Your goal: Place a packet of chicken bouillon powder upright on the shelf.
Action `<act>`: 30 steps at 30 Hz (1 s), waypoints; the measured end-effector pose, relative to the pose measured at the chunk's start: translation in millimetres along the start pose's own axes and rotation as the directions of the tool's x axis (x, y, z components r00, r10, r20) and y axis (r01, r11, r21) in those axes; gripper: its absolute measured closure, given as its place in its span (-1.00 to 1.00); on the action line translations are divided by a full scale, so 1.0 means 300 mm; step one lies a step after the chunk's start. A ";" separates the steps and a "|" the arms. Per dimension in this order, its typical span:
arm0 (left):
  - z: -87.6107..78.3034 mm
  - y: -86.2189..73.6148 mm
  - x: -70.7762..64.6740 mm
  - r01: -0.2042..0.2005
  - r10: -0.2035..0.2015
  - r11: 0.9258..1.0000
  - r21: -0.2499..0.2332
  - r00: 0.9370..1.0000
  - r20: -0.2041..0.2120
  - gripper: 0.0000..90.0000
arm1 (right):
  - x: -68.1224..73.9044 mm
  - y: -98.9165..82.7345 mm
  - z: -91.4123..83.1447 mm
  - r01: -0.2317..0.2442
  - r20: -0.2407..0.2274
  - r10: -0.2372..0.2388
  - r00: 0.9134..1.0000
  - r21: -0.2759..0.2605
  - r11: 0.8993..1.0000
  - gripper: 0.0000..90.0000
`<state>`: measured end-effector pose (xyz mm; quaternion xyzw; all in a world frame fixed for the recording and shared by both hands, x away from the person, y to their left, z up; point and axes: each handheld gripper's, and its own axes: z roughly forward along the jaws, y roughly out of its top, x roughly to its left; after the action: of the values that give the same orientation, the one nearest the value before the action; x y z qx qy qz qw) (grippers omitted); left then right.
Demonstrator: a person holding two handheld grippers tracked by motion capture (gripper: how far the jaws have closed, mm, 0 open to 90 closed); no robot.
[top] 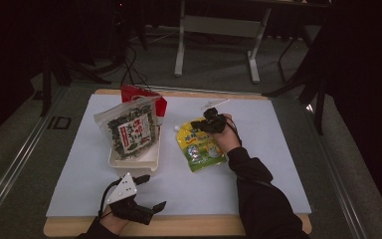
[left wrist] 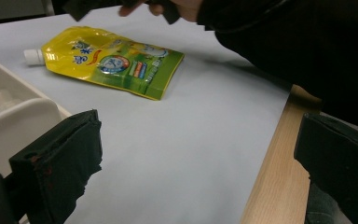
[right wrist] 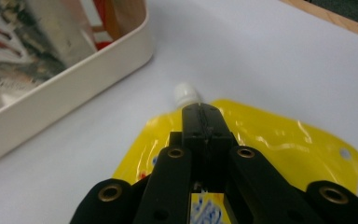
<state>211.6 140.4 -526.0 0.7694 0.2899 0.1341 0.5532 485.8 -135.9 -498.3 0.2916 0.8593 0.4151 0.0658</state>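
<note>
My right claw (right wrist: 200,114) is over the yellow pouch (top: 199,147), jaws pressed together with nothing visibly between them, tips just short of the white cap (right wrist: 186,93); pouch lies flat on the white surface (top: 258,164), cap toward the cream tray (top: 134,160); tray sits just left of the pouch and holds a seaweed snack bag (top: 128,129) leaning upright, red packet (top: 142,94) behind it; my left claw (top: 151,191) rests near the front edge of the surface, jaws wide apart, holding nothing.

Bare sheet (top: 189,184) beside pouch (top: 201,147) (tray (top: 134,160) leftward)
</note>
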 end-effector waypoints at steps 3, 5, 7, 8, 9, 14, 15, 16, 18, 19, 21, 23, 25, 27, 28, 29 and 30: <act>0.001 -0.002 -0.003 0.001 -0.001 1.000 0.003 1.000 0.006 -0.96 | -0.005 0.012 0.029 -0.005 -0.002 0.005 1.000 0.002 1.000 1.00; 0.000 -0.005 -0.009 -0.009 0.009 1.000 0.011 1.000 0.004 -0.96 | -0.010 0.028 0.070 -0.007 0.008 0.007 1.000 0.013 1.000 1.00; -0.001 -0.006 -0.010 -0.005 0.005 1.000 0.013 1.000 0.007 -0.96 | -0.013 0.038 0.097 -0.010 0.012 0.010 1.000 0.022 1.000 1.00; -0.001 -0.006 -0.010 -0.005 0.005 1.000 0.013 1.000 0.007 -0.96 | -0.013 0.038 0.097 -0.010 0.012 0.010 1.000 0.022 1.000 1.00; -0.003 -0.007 -0.010 -0.004 0.004 1.000 0.010 1.000 0.007 -0.96 | -0.014 0.050 0.121 -0.014 0.024 0.013 1.000 0.033 0.999 1.00; -0.010 -0.009 -0.011 0.001 -0.001 1.000 0.009 1.000 0.002 -0.96 | -0.028 0.076 0.168 -0.032 0.025 0.031 0.999 0.046 0.998 1.00; -0.011 -0.010 -0.012 0.000 0.000 1.000 0.009 1.000 0.002 -0.96 | -0.029 0.078 0.174 -0.031 0.028 0.030 0.999 0.047 0.998 1.00; -0.011 -0.010 -0.013 -0.004 0.004 1.000 0.011 1.000 0.000 -0.96 | -0.030 0.081 0.183 -0.035 0.032 0.033 0.999 0.054 0.998 1.00; -0.012 -0.011 -0.015 -0.005 0.005 1.000 0.009 1.000 -0.003 -0.96 | -0.031 0.083 0.192 -0.037 0.034 0.035 0.999 0.061 0.997 1.00; -0.018 -0.011 -0.016 -0.011 0.011 1.000 0.004 1.000 -0.019 -0.96 | -0.032 0.086 0.210 -0.033 0.062 0.028 0.998 0.086 0.996 1.00; -0.026 -0.009 -0.012 -0.001 0.001 1.000 -0.011 1.000 -0.028 -0.96 | -0.036 0.087 0.220 -0.044 0.071 0.038 0.997 0.089 0.995 1.00; -0.026 -0.009 -0.012 -0.001 0.001 1.000 -0.011 1.000 -0.028 -0.96 | -0.037 0.088 0.226 -0.043 0.078 0.035 0.996 0.098 0.994 1.00; -0.029 -0.011 -0.009 0.009 -0.009 1.000 -0.010 1.000 -0.027 -0.96 | -0.041 0.088 0.242 -0.044 0.084 0.035 0.996 0.108 0.993 1.00; -0.025 -0.013 -0.011 0.002 -0.003 1.000 -0.002 1.000 -0.026 -0.96 | -0.044 0.087 0.255 -0.042 0.082 0.032 0.996 0.123 0.992 1.00; -0.023 -0.014 -0.010 0.004 -0.004 1.000 0.002 1.000 -0.024 -0.96 | -0.044 0.088 0.262 -0.039 0.088 0.028 0.996 0.131 0.991 1.00; -0.023 -0.014 -0.010 0.004 -0.004 1.000 0.002 1.000 -0.024 -0.96 | -0.044 0.088 0.262 -0.039 0.088 0.028 0.996 0.131 0.991 1.00; -0.020 -0.016 -0.008 0.009 -0.009 1.000 0.007 1.000 -0.022 -0.96 | -0.044 0.088 0.273 -0.038 0.092 0.024 0.995 0.146 0.989 1.00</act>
<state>204.9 144.7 -528.1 0.7686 0.2996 0.1389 0.5479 537.7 -75.1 -533.1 0.3274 0.8792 0.3376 0.0762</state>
